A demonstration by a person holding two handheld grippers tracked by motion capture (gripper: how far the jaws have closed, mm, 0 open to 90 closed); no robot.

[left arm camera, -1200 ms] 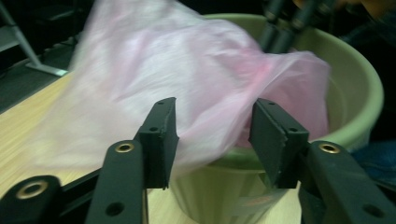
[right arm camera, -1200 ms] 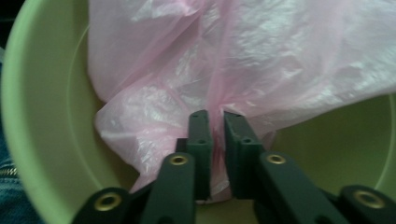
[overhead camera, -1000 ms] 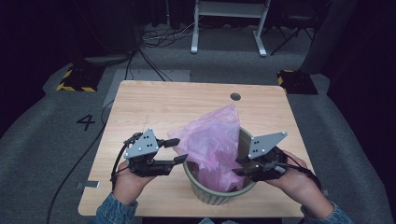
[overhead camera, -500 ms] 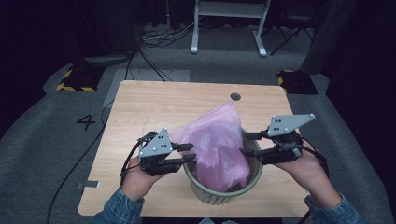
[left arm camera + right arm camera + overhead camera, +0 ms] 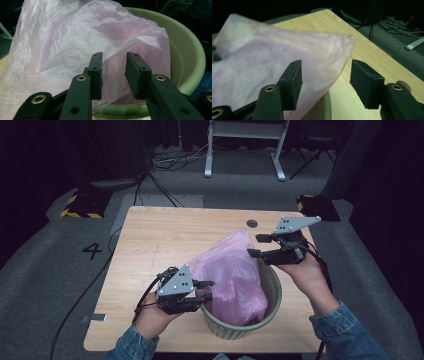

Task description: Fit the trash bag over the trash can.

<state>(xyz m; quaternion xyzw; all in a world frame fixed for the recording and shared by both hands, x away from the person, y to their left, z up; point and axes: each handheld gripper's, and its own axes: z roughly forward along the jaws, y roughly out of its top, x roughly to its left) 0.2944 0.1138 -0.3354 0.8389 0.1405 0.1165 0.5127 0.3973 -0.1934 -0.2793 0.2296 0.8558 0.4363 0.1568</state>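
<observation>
1. One green tub [image 5: 272, 290] sits at the table's [image 5: 165, 240] 5 o'clock edge; a pink bag [image 5: 232, 275] stands in it, spilling over the rim toward 10 o'clock.
2. The left gripper [image 5: 206, 290] at the tub's 9 o'clock holds its jaws apart, bag film between them, pads not pressing.
3. The right gripper [image 5: 260, 245] at the tub's 1 o'clock has just been opening; its jaws are released beside the bag's top edge.
4. A "4" [image 5: 92, 251] marks the floor at the table's 9 o'clock.
</observation>
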